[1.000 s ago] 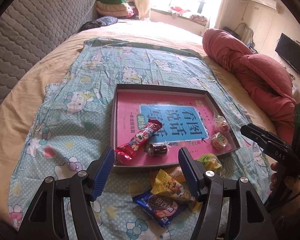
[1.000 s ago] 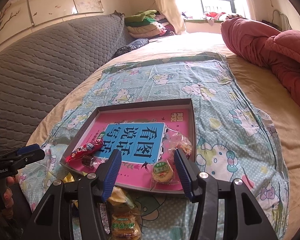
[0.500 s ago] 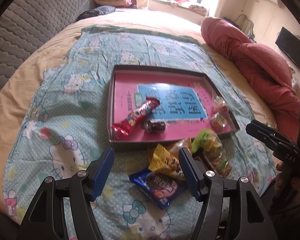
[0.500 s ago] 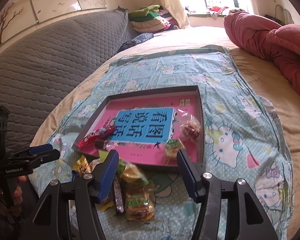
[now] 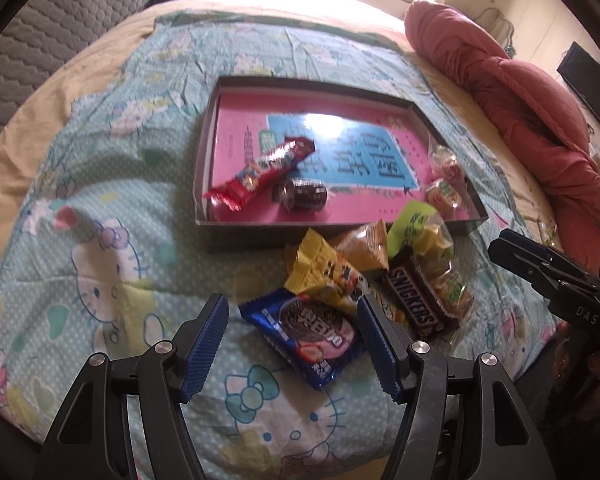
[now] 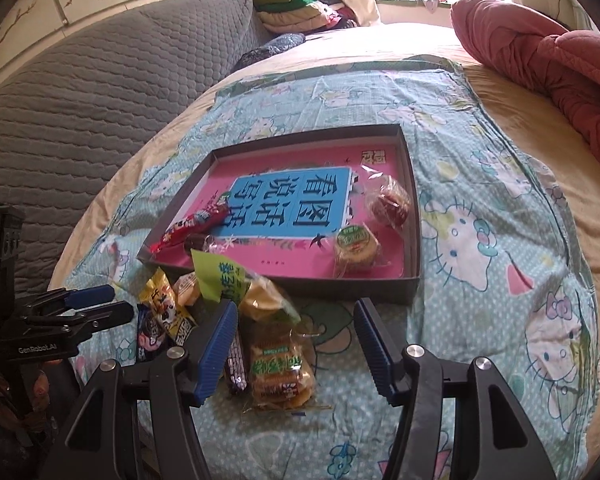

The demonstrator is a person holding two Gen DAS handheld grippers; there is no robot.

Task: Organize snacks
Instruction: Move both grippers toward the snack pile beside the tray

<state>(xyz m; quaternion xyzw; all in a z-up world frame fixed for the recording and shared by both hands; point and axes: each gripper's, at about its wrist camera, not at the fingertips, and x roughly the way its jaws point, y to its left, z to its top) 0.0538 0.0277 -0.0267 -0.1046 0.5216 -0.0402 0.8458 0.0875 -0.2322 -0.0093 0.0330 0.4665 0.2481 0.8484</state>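
The left gripper (image 5: 292, 328) hung over the Oreo pack (image 5: 306, 334) on the bed, fingers spread wide and not touching it. The right gripper (image 6: 294, 338) had just opened its fingers a bit more; they stood apart over the cake bag (image 6: 278, 364), holding nothing. The loose snacks lay in a heap just in front of the tray (image 5: 220, 224). A red bar (image 5: 260, 174) and three small treats already lay inside the tray.

The snacks were piled on each other. The yellow pack (image 5: 324, 276) lay partly on the Oreo pack, so a grab might catch both, or drag it along. The soft blanket (image 5: 112, 264) could bunch up between the fingers. The Snickers (image 5: 418, 304) sat tight against the cake bag and might get pushed away.
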